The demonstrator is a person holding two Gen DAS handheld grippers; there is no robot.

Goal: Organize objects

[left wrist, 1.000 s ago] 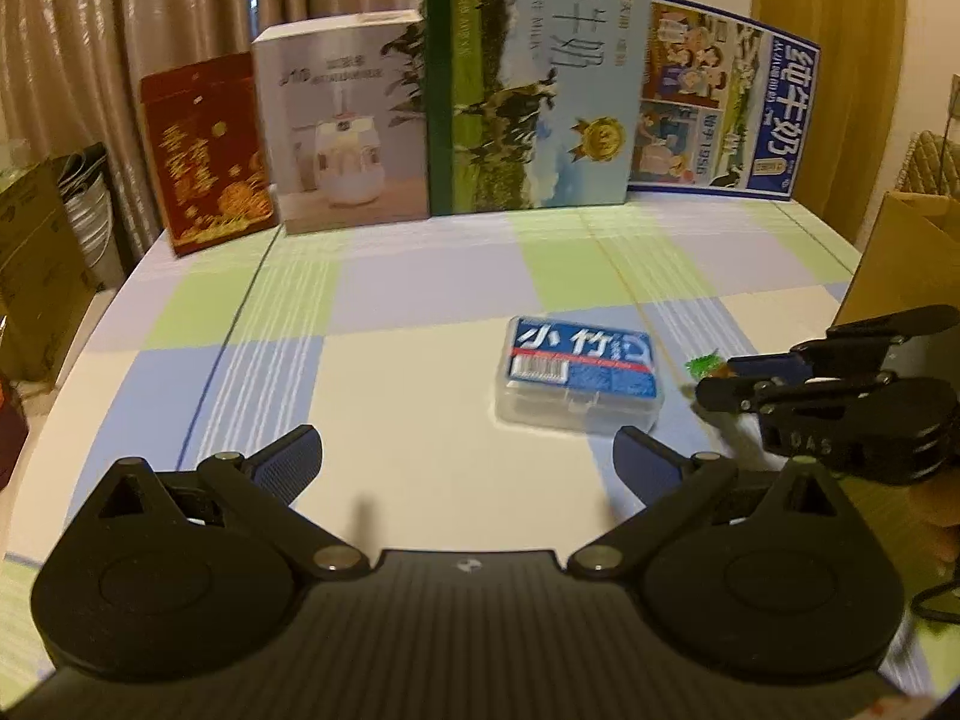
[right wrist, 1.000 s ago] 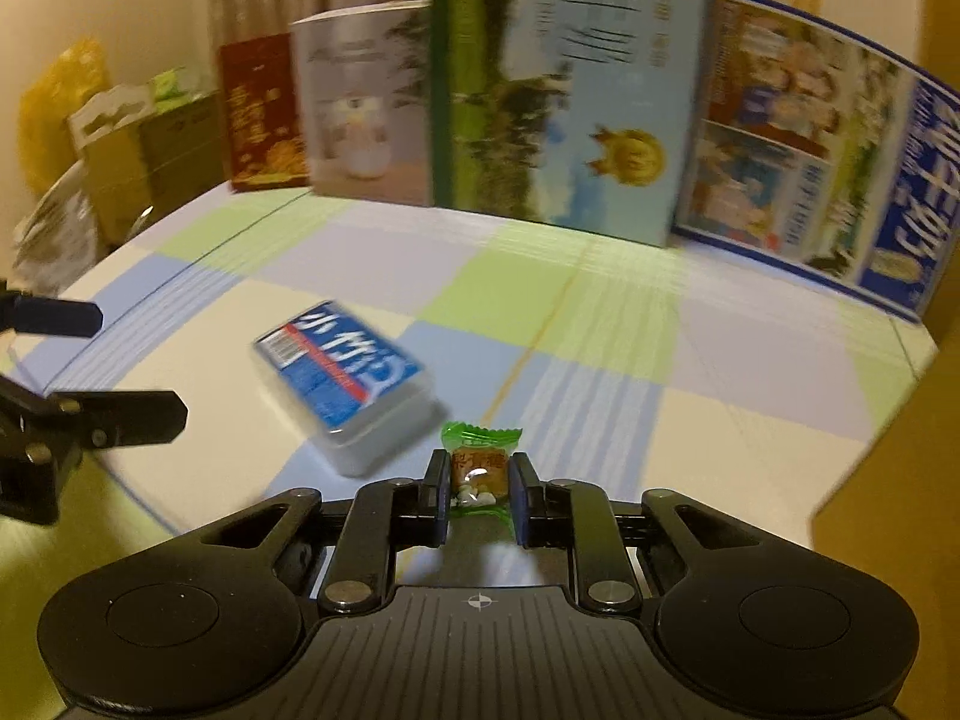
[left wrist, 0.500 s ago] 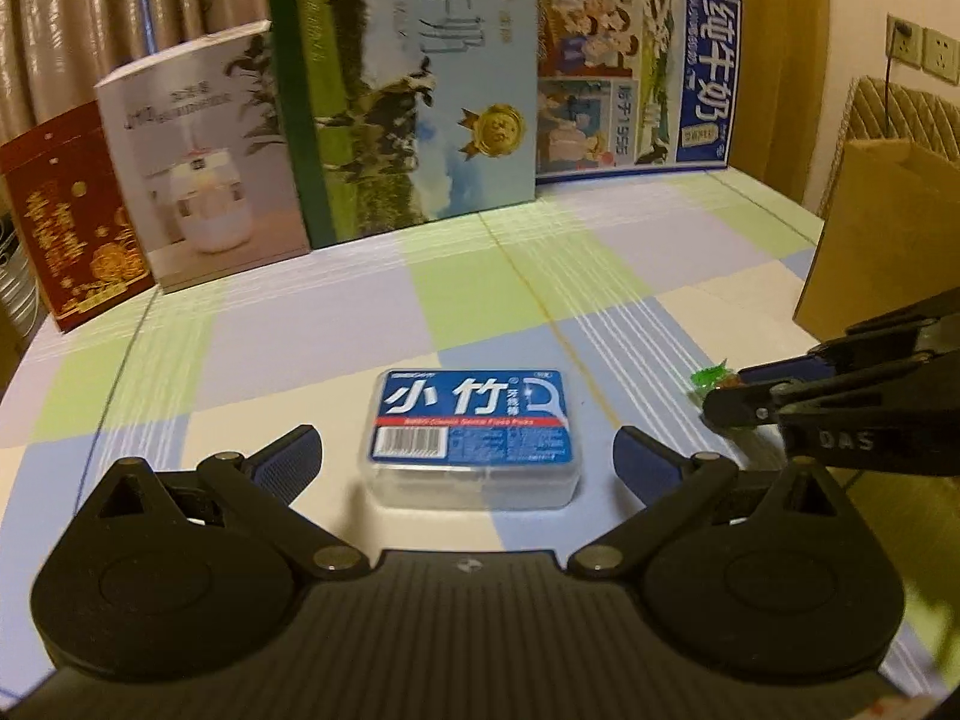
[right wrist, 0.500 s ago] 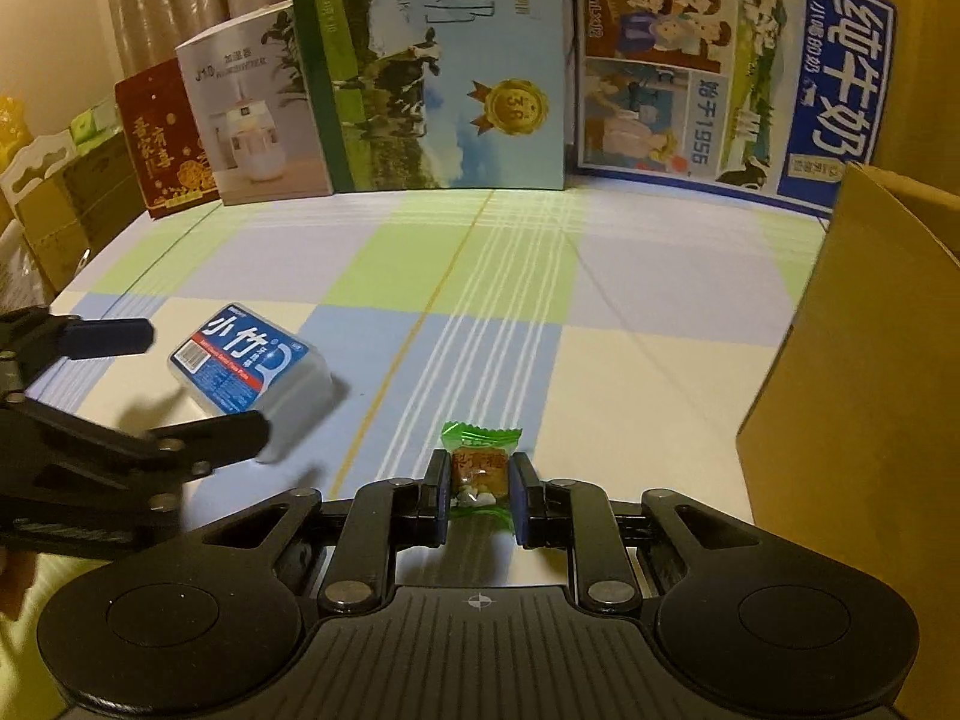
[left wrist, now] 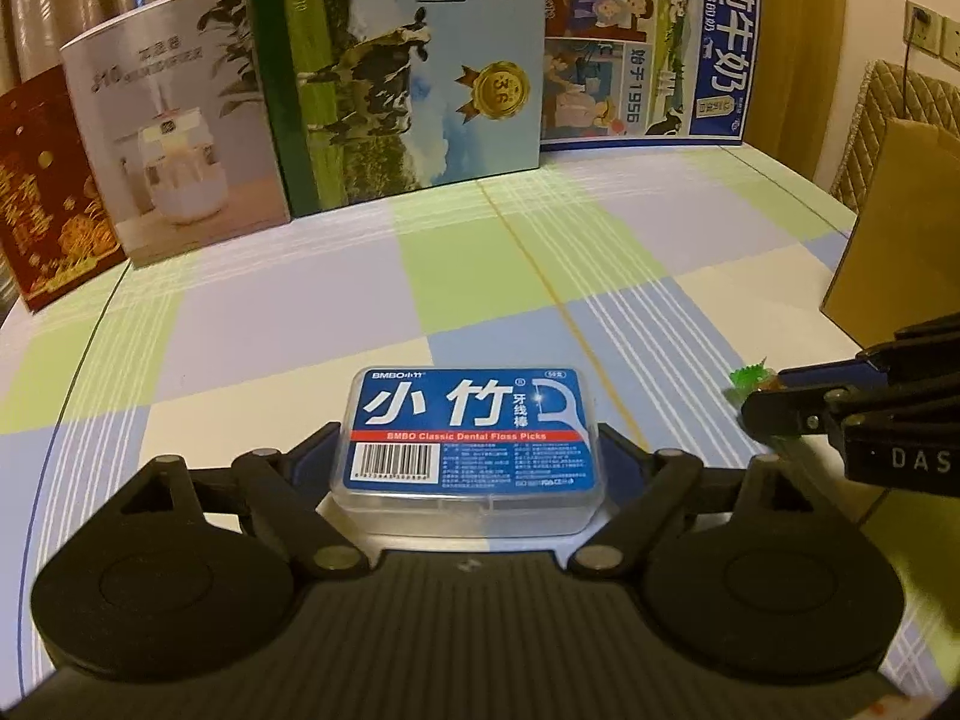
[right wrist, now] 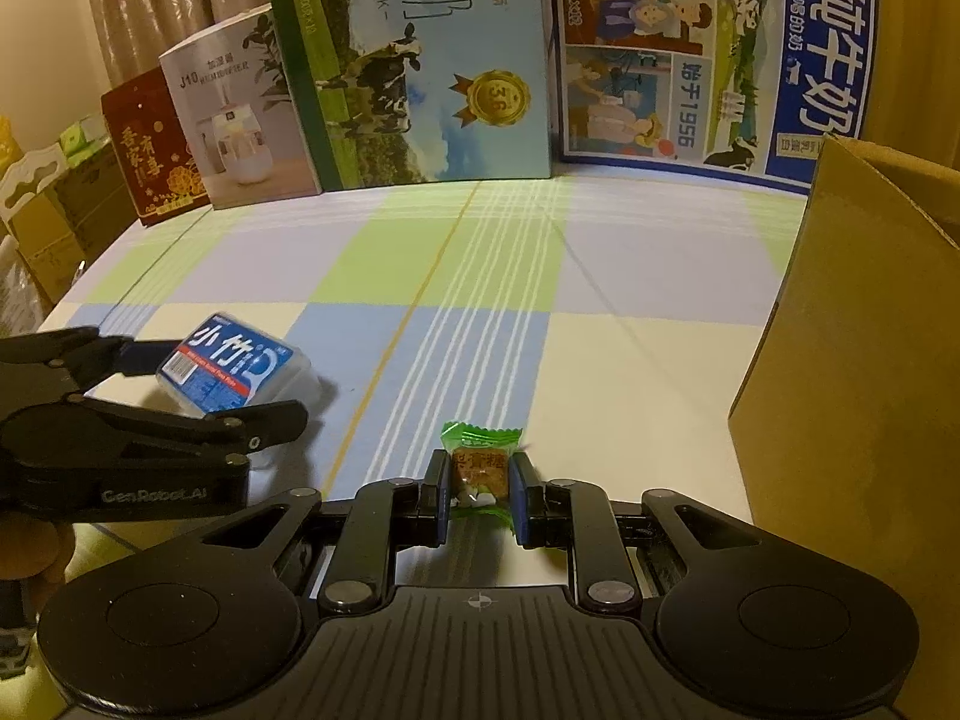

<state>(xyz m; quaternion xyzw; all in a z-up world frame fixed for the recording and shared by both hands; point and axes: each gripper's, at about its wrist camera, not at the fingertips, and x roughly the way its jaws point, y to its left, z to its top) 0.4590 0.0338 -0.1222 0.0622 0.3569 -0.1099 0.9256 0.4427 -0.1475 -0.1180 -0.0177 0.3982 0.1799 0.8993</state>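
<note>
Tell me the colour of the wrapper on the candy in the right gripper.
Green; the candy shows best in the right wrist view.

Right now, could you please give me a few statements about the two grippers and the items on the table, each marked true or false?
1. The right gripper is shut on the candy. True.
2. The floss pick box sits between the fingers of the left gripper. True.
3. The candy wrapper is red. False: it is green.
4. The floss pick box lies inside the cardboard box. False: it rests on the tablecloth.
5. Cartons stand along the table's far edge. True.
</note>
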